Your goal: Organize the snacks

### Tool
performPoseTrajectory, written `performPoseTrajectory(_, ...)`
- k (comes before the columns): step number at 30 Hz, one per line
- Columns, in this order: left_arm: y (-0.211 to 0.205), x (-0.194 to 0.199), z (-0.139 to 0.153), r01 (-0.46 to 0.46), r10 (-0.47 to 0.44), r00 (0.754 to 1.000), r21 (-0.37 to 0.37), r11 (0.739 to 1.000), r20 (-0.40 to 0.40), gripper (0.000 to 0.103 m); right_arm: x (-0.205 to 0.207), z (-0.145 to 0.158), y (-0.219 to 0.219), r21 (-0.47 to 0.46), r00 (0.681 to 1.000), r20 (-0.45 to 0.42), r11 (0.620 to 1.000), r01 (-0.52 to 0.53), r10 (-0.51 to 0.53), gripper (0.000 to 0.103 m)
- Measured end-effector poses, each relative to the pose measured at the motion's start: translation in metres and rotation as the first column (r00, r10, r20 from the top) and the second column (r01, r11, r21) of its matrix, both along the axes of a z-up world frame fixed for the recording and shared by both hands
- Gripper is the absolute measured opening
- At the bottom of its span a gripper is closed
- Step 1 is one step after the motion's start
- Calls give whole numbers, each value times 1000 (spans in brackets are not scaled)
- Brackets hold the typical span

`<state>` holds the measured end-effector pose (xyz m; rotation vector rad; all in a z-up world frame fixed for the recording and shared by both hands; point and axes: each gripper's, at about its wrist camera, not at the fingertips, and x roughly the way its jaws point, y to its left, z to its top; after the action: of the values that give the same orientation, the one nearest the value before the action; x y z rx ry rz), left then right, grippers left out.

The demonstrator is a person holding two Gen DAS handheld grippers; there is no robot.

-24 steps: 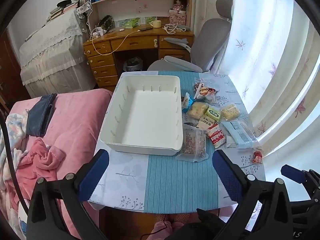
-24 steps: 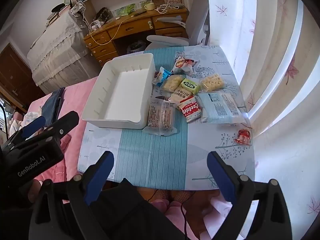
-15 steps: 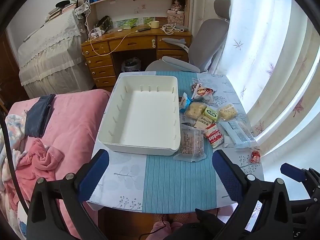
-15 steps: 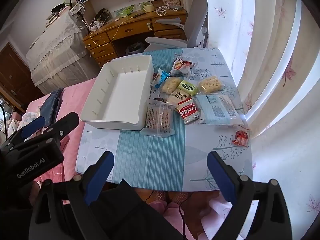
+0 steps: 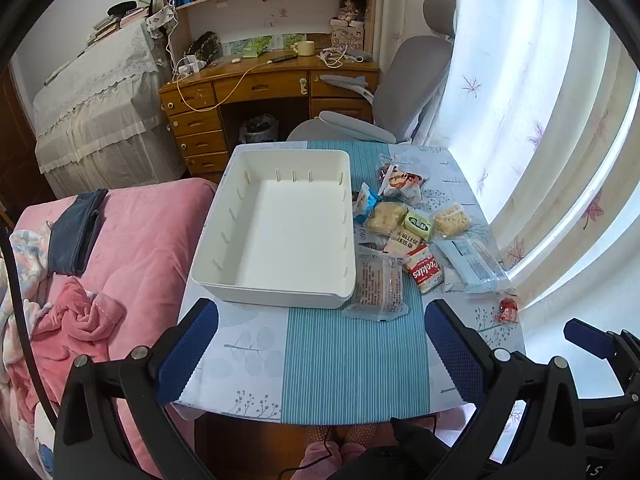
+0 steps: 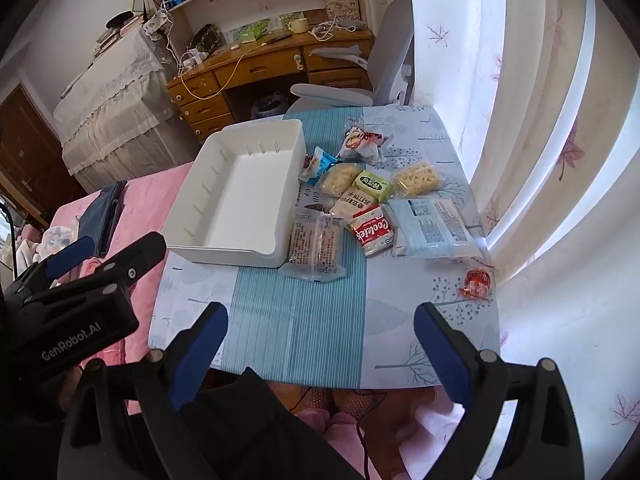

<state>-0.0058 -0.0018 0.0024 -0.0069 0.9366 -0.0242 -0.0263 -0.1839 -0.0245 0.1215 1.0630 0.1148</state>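
Note:
An empty white bin [image 5: 280, 280] [image 6: 224, 254] stands on the left half of a small table [image 5: 352, 368]. Several snack packs lie to its right: a clear biscuit pack [image 5: 378, 284] [image 6: 316, 246], a red Cookies pack [image 5: 425, 269] [image 6: 372, 230], a pale blue pack [image 5: 472, 266] [image 6: 432, 228], a green pack [image 5: 418, 224] and a small red sweet [image 5: 507, 311] [image 6: 476, 282] near the right edge. My left gripper [image 5: 320, 344] and right gripper [image 6: 320, 340] are both open and empty, held above the table's near edge.
A pink bed [image 5: 132, 248] adjoins the table on the left. A grey office chair [image 5: 400, 92] and wooden desk [image 5: 264, 84] stand behind. Curtains [image 5: 540, 128] hang along the right. The left gripper's body [image 6: 72, 300] shows in the right wrist view.
Both grippers have pulled back and up slightly; the table and bin look a little smaller and farther. Nothing on the table has moved.

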Motion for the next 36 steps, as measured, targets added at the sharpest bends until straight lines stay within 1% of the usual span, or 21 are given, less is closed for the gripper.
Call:
performPoseTrajectory(5,1,-5,0,0,0,1000,-1,1000,-3,103,-1,2,0,3,1000,3,1000,-3,3,95)
performPoseTrajectory(12,1,-10,0,3,-3,1000,23,1000,4,103,-13,7,5,-8,999,45,1000,-3,3,95)
performPoseTrajectory(20,5,-17,-5,34,-34,999,26,999,-19,102,-26,3,12,-23,998,51,999,28,-26,95)
performPoseTrajectory(25,2,-18,-8,68,-67,998,43,997,-20,102,-39,5,17,-45,992,107,997,70,-65,95)
performPoseTrajectory(27,0,-19,-11,89,-88,996,43,995,-27,102,-44,3,17,-41,989,120,995,94,-89,95)
performPoseTrajectory(32,-4,-23,-21,147,-143,987,67,987,-70,102,-54,-7,13,-21,983,108,988,154,-151,95)
performPoseTrajectory(36,-6,-22,-26,177,-172,981,51,983,-94,102,-62,-14,9,-18,977,96,981,193,-190,95)
